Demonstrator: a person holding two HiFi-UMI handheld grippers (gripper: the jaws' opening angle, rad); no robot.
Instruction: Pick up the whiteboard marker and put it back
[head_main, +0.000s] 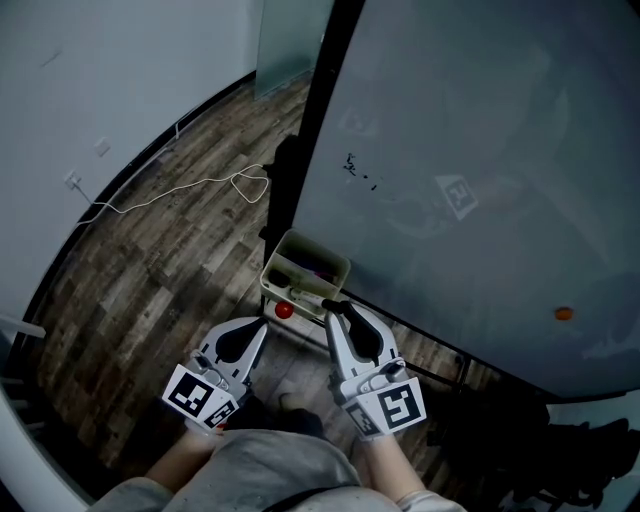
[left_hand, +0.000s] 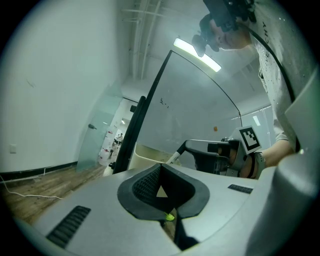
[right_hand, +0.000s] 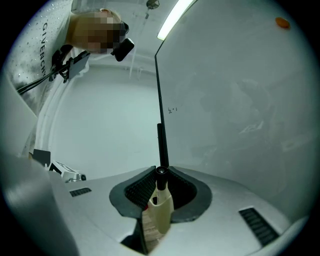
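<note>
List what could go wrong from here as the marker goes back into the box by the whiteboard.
1. The right tool pinches the marker with its capped end sticking past the tips. It may pivot or slip if it touches the box rim.
2. The box looks partly filled, and a red round object sits near its front edge. The marker could catch there and drop to the floor.
3. The shut left tool sits close beside the right one and could get bumped.
</note>
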